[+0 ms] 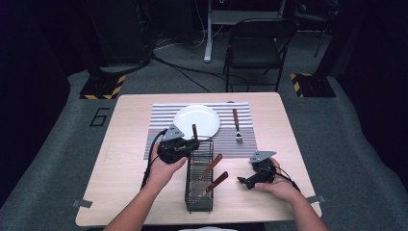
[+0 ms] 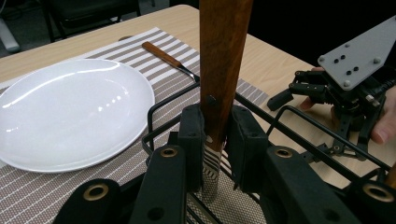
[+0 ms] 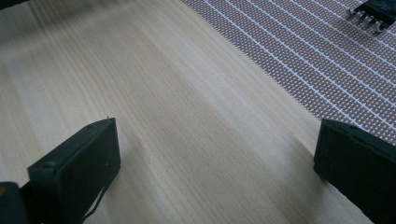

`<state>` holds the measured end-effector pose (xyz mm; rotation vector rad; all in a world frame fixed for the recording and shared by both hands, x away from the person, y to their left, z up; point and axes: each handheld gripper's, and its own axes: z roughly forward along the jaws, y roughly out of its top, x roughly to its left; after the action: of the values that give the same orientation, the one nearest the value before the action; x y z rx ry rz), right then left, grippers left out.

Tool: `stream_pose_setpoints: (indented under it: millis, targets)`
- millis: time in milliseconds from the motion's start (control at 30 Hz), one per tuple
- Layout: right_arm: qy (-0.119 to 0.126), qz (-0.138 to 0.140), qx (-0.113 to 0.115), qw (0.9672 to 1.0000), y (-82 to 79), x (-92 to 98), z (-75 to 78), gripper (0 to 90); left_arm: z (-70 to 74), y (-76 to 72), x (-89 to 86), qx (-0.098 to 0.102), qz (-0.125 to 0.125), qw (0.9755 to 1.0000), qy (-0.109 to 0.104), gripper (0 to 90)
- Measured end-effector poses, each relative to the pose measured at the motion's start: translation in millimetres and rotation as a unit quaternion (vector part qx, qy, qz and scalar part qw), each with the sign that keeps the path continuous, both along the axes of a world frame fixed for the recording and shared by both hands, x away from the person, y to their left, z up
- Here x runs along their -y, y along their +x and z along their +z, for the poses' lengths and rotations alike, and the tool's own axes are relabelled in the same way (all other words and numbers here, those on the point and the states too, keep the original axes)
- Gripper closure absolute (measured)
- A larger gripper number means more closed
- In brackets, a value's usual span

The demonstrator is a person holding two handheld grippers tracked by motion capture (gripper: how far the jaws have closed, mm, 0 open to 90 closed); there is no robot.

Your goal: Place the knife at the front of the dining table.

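Left gripper view: left gripper (image 2: 214, 154) clamps an upright wooden-handled knife (image 2: 223, 70) at the wire basket's (image 1: 199, 178) 12 o'clock end. Plate (image 1: 196, 120) at 11 o'clock. Right gripper (image 1: 244, 182) rests on the table (image 1: 125, 144), jaws spread.

A white plate (image 1: 196, 121) sits on a placemat (image 1: 161, 126) striped grey and white. The desk (image 1: 125, 144) is pale wood. The wire basket (image 1: 199, 183) is black; the knife handle (image 2: 223, 65) is reddish-brown wood, like the fork (image 1: 236, 126) handle.
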<state>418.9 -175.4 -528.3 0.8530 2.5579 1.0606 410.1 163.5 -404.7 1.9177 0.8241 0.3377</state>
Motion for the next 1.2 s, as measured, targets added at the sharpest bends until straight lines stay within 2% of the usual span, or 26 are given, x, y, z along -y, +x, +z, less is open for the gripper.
stream_pose_setpoints:
  millis: [133,400,700,933,1033,1200]
  targets:
    - [-0.001,0.000,0.001,1.0000,0.0,0.0,0.0,0.0,10.0,-4.1,-7.8,0.005,-0.002,0.9999,-0.015,76.3]
    - [0.000,0.001,0.000,1.0000,0.3,-0.1,0.0,0.0,23.7,-12.7,-18.9,0.024,0.003,0.9994,-0.025,76.3]
    - [0.000,0.002,0.001,1.0000,0.4,-0.1,0.0,0.0,44.7,-24.6,-28.3,0.050,0.005,0.9973,-0.053,76.3]
    - [0.000,0.001,0.000,1.0000,0.3,-0.1,0.0,0.0,60.0,-36.6,-32.4,0.070,-0.002,0.9961,-0.053,76.3]
    - [0.000,0.001,0.000,1.0000,0.3,-0.1,0.0,0.0,63.7,-39.1,-34.8,0.072,-0.004,0.9961,-0.051,76.3]
    - [0.000,0.001,0.000,1.0000,0.3,-0.1,0.0,0.0,72.3,-44.9,-42.5,0.083,0.003,0.9951,-0.054,76.3]
